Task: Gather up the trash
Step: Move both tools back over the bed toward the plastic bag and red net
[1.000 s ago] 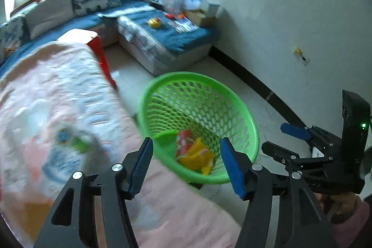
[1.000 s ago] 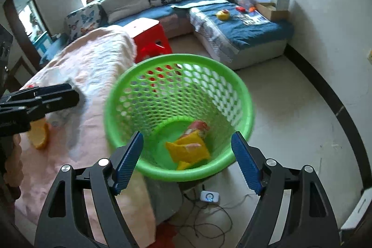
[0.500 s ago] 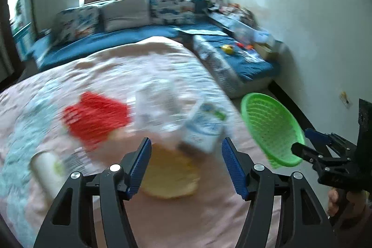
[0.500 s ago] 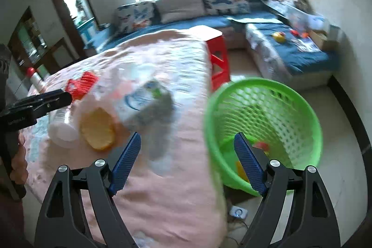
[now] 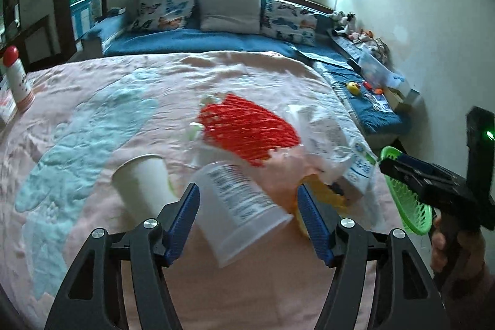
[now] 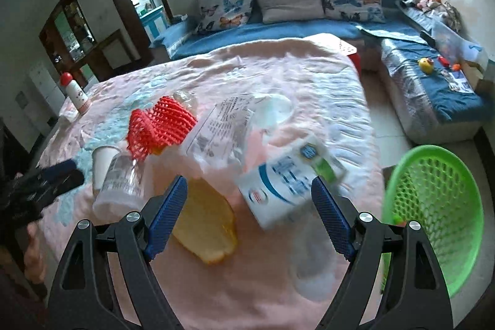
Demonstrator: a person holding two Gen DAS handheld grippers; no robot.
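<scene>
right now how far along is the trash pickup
Barely started, going by the basket: only a scrap of something shows at its bottom. Nothing is in hand: the left tool is open over the clear cup, the right tool open near the carton. The red net, paper cup and yellow piece remain.

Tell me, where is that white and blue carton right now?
The white and blue carton lies on the pink blanket near its right edge, between the yellow wrapper and the green basket, just ahead of the open right gripper.

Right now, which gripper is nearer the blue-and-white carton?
Right. The right gripper frames the blue-and-white carton between its open fingers; the left gripper sits left of it, over the clear plastic cup.
</scene>
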